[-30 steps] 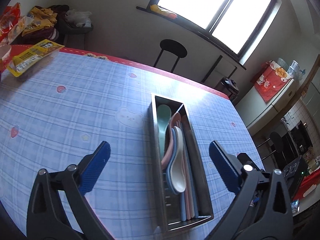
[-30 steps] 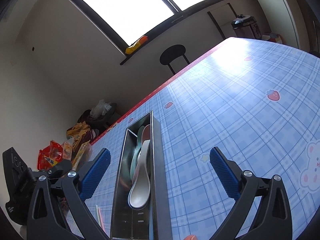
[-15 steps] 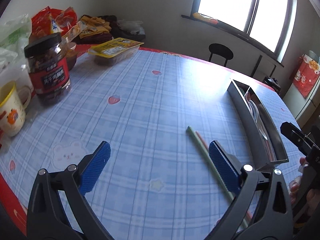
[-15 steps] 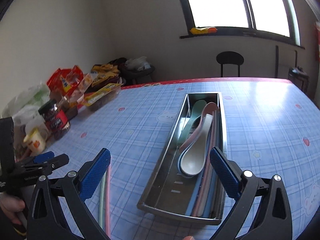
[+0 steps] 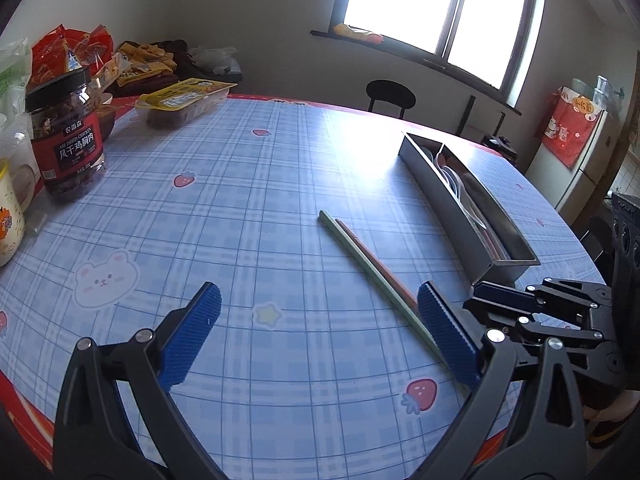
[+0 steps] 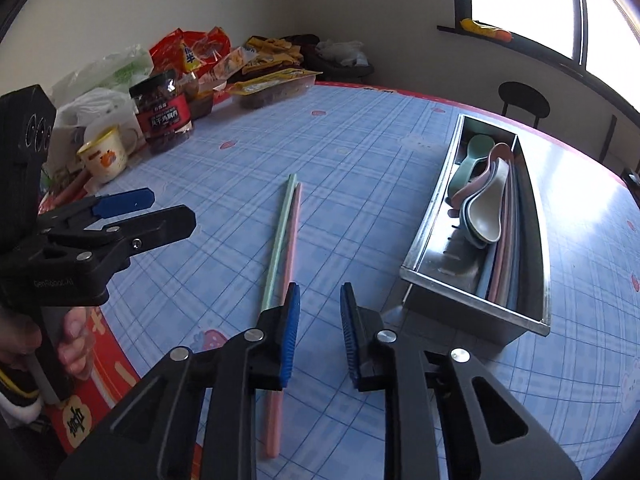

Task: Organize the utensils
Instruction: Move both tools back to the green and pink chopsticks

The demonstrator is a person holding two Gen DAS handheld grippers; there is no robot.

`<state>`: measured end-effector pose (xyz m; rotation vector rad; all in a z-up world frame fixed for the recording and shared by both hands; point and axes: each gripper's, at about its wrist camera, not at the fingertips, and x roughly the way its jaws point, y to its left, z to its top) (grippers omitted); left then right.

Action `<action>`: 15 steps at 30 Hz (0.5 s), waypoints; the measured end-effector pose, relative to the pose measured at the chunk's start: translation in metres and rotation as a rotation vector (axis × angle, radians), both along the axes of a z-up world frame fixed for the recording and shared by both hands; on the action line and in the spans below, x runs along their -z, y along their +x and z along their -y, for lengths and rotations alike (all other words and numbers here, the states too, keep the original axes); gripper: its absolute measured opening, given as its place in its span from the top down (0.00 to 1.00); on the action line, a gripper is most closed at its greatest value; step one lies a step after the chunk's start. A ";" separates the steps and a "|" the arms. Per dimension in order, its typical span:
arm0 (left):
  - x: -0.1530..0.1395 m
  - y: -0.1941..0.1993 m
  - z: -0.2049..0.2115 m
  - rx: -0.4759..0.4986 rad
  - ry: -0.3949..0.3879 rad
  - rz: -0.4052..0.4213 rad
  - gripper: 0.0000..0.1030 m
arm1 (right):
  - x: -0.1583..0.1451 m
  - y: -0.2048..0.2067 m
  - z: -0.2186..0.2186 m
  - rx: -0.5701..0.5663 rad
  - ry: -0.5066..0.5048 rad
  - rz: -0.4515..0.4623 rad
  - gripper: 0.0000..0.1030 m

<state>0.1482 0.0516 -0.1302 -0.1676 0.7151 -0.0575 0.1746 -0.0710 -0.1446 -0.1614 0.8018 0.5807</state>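
The right tongs point(image 6: 318, 336) have just been closing and now stand nearly together with only a narrow gap between the blue pads, and nothing is seen between them; the pink chopstick point(image 6: 291, 240) and the green chopstick point(image 6: 280, 232) are passed just to the left of the left pad, lying side by side on the checked surface point(image 6: 360, 160), so no grip on them is shown; the left tongs point(image 5: 320, 340) are held wide open and empty above the surface, with the same pair of chopsticks running under the right pad; the metal tray point(image 6: 536, 208), already holding spoons point(image 6: 484, 208) and other sticks, is set well apart to the right of the loose pair; the closing is judged to be a setting of the jaws for a thin object, and the two chopsticks are judged to be what is left to be put away; compared with a second ago, both views are swung from the tray towards the loose chopsticks, and the right tongs, then spread wide, are narrowed.
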 end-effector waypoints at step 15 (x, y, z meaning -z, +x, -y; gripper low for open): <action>0.011 0.005 0.005 -0.001 0.020 -0.047 0.06 | 0.012 0.002 -0.025 -0.099 -0.081 -0.023 0.82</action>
